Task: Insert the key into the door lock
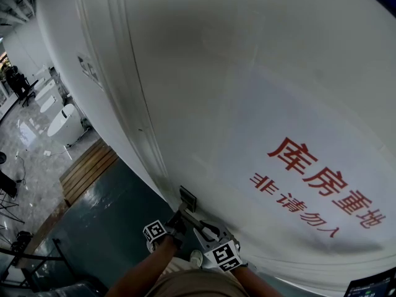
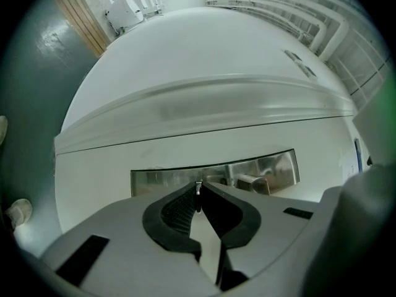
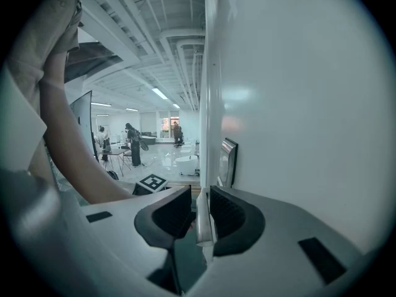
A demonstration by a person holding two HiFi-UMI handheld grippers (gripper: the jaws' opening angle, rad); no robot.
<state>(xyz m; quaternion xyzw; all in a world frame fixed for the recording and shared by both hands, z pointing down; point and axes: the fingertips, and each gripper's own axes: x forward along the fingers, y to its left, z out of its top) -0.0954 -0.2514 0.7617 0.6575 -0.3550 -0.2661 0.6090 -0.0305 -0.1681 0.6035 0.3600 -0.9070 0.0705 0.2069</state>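
**Key's right up at the lock**

Both forearms reach to the door. Left gripper held level, jaws pinched on the key, whose tip points straight ahead at the metal lock plate. Right gripper tilts down, jaws slightly apart around a pale bar.

Head view overhead; door shared
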